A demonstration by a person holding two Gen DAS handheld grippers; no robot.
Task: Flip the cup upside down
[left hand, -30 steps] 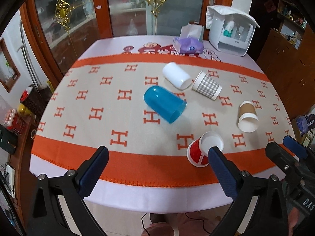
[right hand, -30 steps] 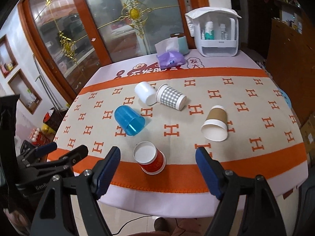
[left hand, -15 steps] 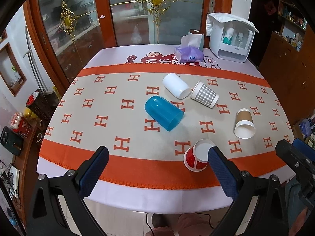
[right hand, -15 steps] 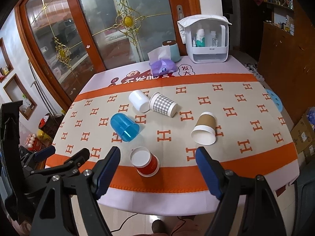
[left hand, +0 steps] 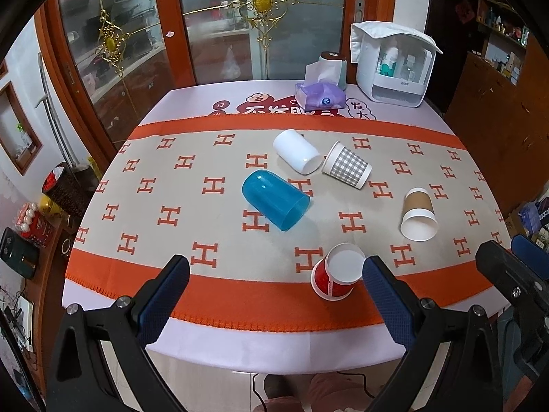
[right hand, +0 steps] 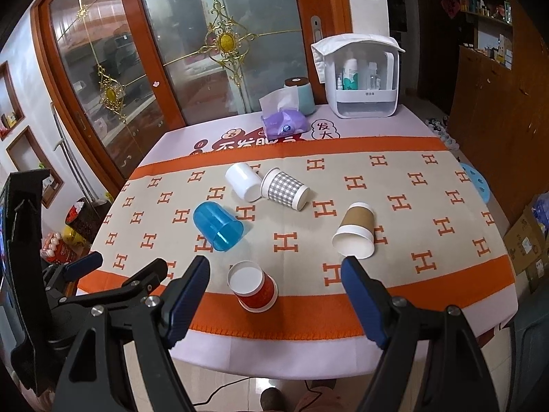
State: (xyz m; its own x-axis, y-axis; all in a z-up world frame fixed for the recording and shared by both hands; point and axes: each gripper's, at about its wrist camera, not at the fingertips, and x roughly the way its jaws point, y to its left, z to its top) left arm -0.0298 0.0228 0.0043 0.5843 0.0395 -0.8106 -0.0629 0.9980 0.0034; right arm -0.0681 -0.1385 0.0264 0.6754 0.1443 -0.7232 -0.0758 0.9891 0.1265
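Left wrist view: the left hand-held gripper hangs off the near edge of the worktop, its jaws spread wide and grasping nothing. Five cups lie on their sides on the orange-and-beige cloth. Furthest left, near the middle of the worktop, is the blue cup. Behind it, toward the far edge, the white cup lies with its mouth touching or almost touching the rim of the checked cup. The red cup lies on the orange band at the near edge, just beside the right finger. The brown cup lies toward the right edge, mouth facing the near side. A purple tissue pack and a white storage box stand at the far edge.

Right wrist view: the right hand-held gripper is likewise released and empty, off the near edge, with the red cup between its fingers' lines.
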